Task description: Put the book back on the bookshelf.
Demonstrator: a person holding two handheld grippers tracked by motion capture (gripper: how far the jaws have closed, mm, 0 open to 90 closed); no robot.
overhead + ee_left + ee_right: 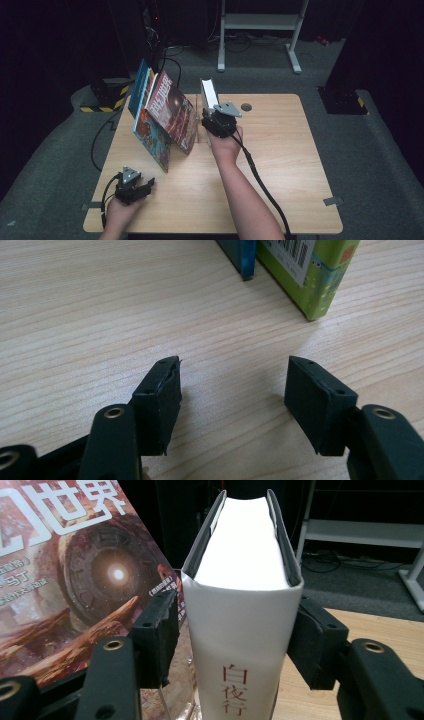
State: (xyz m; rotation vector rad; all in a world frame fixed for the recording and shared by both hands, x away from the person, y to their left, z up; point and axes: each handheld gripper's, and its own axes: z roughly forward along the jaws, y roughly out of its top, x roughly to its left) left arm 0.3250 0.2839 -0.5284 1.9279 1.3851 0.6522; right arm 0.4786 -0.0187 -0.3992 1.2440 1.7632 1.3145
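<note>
- Two grippers are working here: I am holding my right gripper [218, 121] up at the far middle of the table [280, 165] and resting my left gripper [134, 186] near the front left corner.
- I am gripping the white book [243, 610] with the right gripper; its jaws are sitting one on each cover, pressed against them just below the top of the spine, with the spine facing me and its red characters running down the middle.
- In the high view the white book [208, 93] is standing upright on the table, rising beyond and above my right hand [226, 145].
- The book's page block is showing white at the top in the right gripper view, between two grey covers.
- Just to the left of it, the red-covered book [75, 580] is leaning, its cover close beside my left-hand jaw; whether they are touching I cannot tell.
- In the high view that red-covered book [172, 111] is leaning with other leaning books [145, 107] behind it, well apart from my left gripper.
- My left gripper [232, 385] is lying low over bare wood with its jaws spread wide and nothing between them.
- Beyond those jaws, the corners of a green book [315, 275] and a blue book [240, 255] are standing on the table, well clear of them.
</note>
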